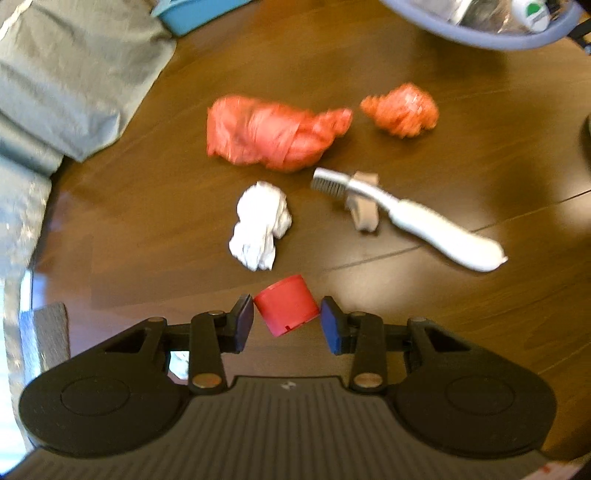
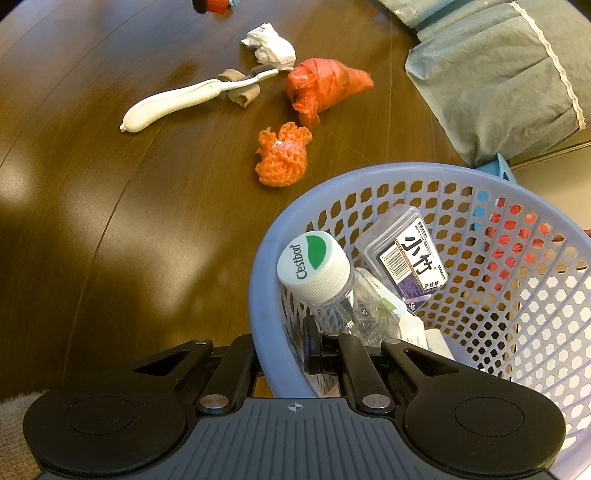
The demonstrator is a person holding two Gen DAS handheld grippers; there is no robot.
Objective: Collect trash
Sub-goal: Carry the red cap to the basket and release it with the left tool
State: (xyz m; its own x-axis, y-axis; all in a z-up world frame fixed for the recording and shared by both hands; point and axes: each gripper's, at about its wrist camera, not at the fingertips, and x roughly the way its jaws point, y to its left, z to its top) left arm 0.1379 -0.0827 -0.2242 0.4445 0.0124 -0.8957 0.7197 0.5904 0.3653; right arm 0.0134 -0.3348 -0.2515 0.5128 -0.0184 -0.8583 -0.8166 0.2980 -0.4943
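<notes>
On the dark wooden surface lie a crumpled white paper, a red plastic bag and an orange mesh wad. A white brush rests across a brown scrap. My left gripper is shut on a red cap, one pad against each side. My right gripper is shut on the rim of the blue-grey mesh basket, one finger outside and one inside. The basket holds a clear bottle and a clear plastic box.
A grey-green cloth lies bunched beside the trash. A light blue tub sits by the cloth, behind the basket. The left wrist view is motion-blurred.
</notes>
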